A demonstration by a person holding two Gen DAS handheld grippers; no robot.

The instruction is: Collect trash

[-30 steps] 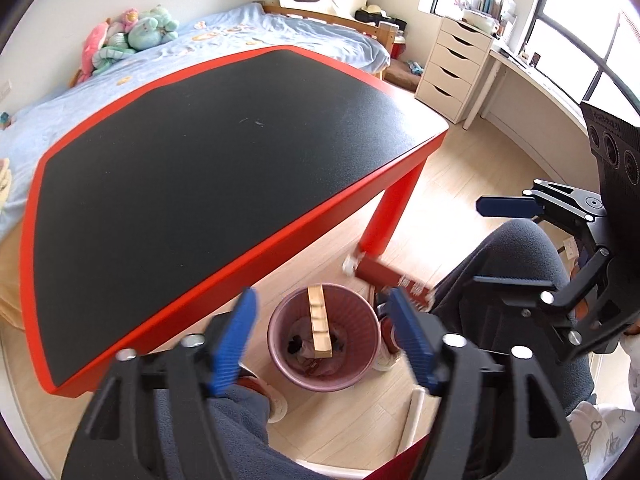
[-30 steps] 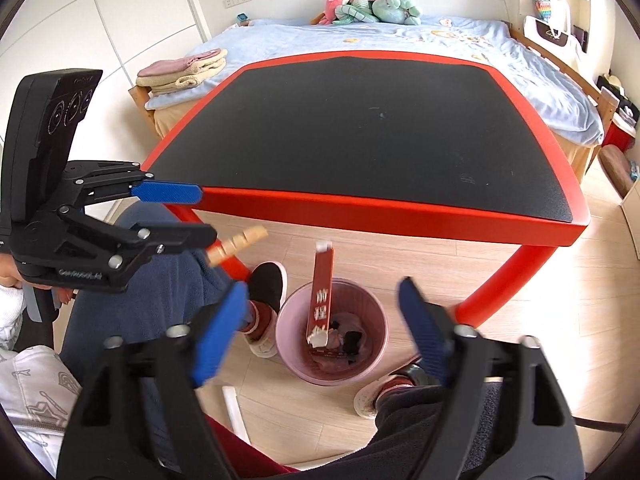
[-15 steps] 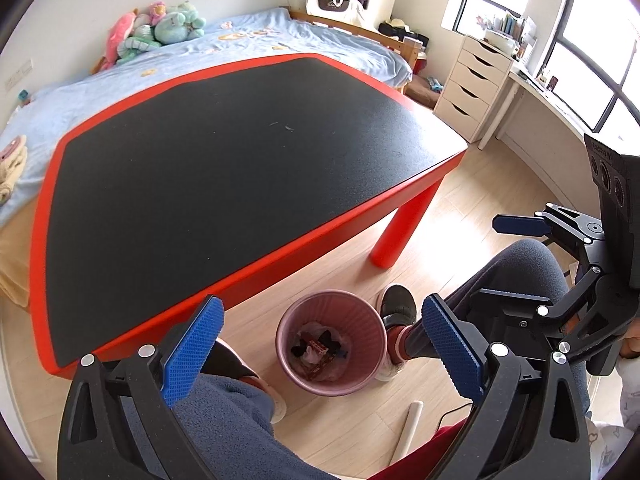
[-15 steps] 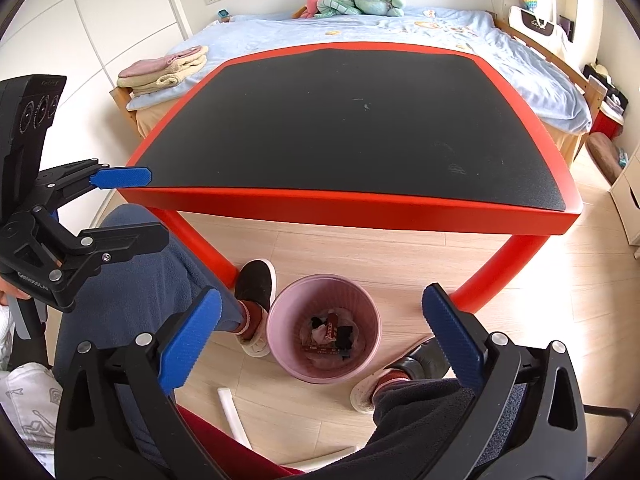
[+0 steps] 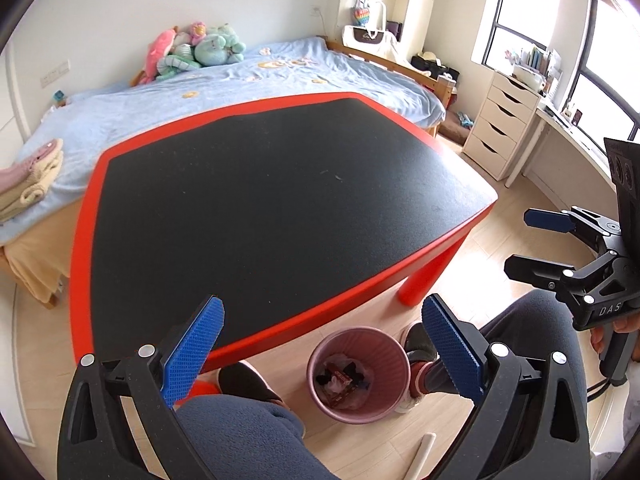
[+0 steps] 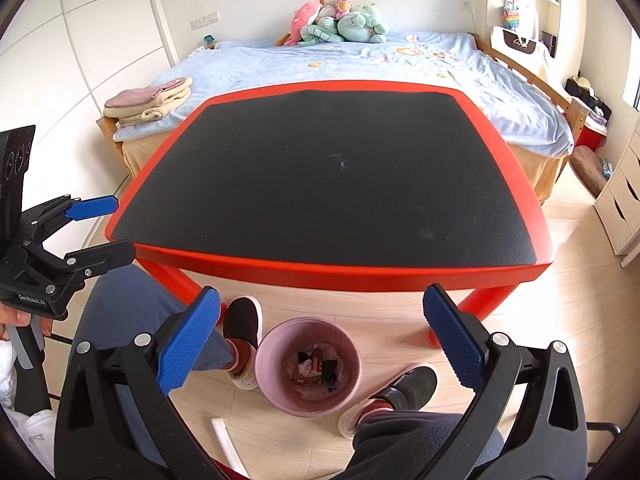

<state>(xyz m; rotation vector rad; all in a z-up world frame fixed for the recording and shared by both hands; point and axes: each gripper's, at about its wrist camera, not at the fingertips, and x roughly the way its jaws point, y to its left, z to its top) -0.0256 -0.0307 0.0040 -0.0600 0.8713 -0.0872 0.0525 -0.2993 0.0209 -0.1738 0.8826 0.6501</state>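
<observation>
A pink waste bin [image 5: 385, 345] [image 6: 307, 407] stands on the wood floor under the near edge of the red table with a black top [image 5: 260, 200] [image 6: 332, 184]. Wrappers and other trash [image 5: 340, 380] [image 6: 316, 368] lie inside it. My left gripper [image 5: 322, 308] [image 6: 120, 227] hangs above the bin, open, nothing between its blue pads. My right gripper [image 6: 322, 298] [image 5: 520, 242] is beside it, also above the bin, open and holding nothing. No loose trash shows on the table top.
The person's knees [image 5: 240, 432] and slippered feet [image 6: 242, 322] [image 6: 400, 392] flank the bin. A white tube [image 6: 224, 440] lies on the floor. A bed [image 6: 360, 60] with folded towels [image 6: 148, 102] stands behind the table, and white drawers [image 5: 500, 128] at the right.
A wooden piece and a red-brown wrapper that were dropping at the bin's mouth now lie inside it. Both grippers have opened wider and lifted, so more of the table and room shows.
</observation>
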